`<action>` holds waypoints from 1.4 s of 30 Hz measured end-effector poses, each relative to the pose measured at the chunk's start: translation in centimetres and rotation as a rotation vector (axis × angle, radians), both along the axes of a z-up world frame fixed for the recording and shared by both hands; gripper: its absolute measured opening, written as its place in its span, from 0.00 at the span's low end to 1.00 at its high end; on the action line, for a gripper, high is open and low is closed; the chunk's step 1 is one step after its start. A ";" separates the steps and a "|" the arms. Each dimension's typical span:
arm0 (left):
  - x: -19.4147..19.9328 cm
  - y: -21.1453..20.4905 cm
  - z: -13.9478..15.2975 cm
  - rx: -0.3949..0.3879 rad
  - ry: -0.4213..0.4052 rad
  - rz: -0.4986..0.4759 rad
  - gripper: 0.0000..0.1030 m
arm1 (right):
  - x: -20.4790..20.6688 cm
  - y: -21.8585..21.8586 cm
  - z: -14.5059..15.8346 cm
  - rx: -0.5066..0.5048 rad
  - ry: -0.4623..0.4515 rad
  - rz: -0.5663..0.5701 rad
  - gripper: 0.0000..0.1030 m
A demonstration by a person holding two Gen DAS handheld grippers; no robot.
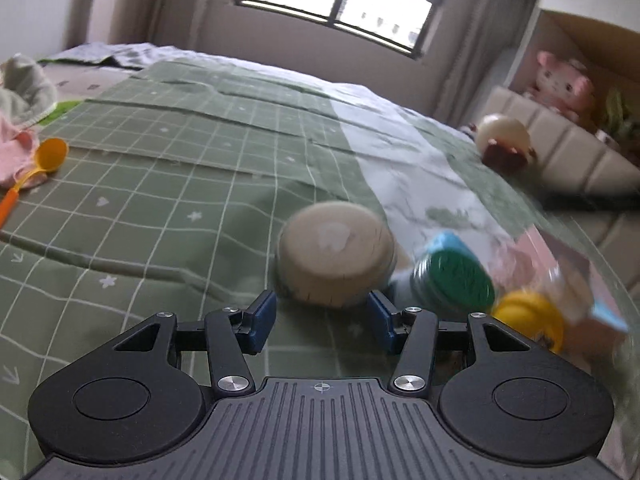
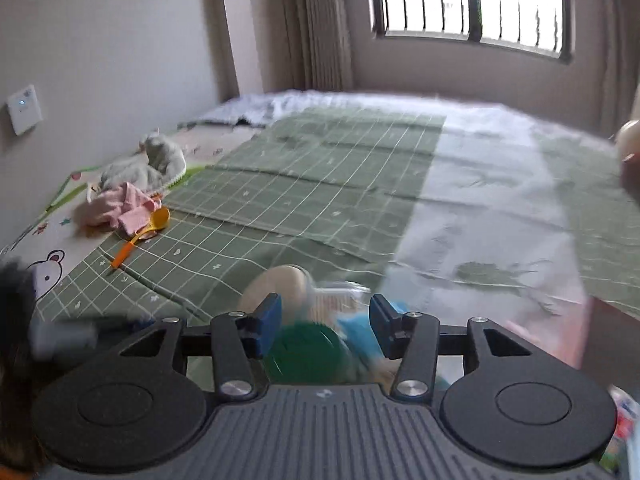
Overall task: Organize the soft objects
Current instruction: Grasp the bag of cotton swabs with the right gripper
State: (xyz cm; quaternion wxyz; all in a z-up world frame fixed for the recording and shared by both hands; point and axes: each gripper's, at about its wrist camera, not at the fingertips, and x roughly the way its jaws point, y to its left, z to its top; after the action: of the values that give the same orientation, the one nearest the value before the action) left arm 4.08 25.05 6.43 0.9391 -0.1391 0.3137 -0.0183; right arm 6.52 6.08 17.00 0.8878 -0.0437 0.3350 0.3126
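- The left tool [image 1: 322,322] is seen wide open over the green checked bed cover [image 1: 168,184], nothing held between its blue pads [image 1: 262,320]; a blurred beige round object [image 1: 336,256] lies just beyond the fingertips, and contact cannot be told.
- The right tool [image 2: 324,330] is likewise spread open and empty — a green-lidded jar [image 2: 308,354] and something blue [image 2: 360,332] are seen below the gap, blurred.
- At the far right of the left view, an open cardboard box [image 1: 580,36] is seen holding a pink plush toy [image 1: 562,84].
- Soft things are found at the far left of the bed: a grey cloth [image 2: 156,160] and a pink cloth [image 2: 120,210] heaped together, an orange spoon [image 2: 144,234] touching the pink one.
- Near the right of the left tool, a yellow lid [image 1: 528,320] and a pink packet [image 1: 560,268] are crowded beside the jar.
- A cream-and-brown round toy [image 1: 506,142] rests near the bed's far right edge.
- Both tools are held low, pointed along the bed.
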 end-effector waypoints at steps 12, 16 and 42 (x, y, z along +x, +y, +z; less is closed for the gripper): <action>-2.4 2.4 -1.2 0.012 -0.070 -0.042 0.53 | 10.7 11.3 -7.4 -0.114 0.289 -0.092 0.44; -2.7 3.8 -1.3 -0.027 -0.103 -0.013 0.53 | 8.1 13.3 -7.5 -0.077 0.399 0.190 0.43; -0.5 7.3 -3.0 -0.123 -0.048 0.041 0.53 | 15.5 13.6 -12.0 -0.497 0.467 0.007 0.75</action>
State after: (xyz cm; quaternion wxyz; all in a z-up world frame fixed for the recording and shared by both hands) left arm 3.57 32.36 3.39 0.9363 -0.2023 0.2862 -0.0217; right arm 21.99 19.72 5.04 0.7481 -0.1870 0.5951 0.2262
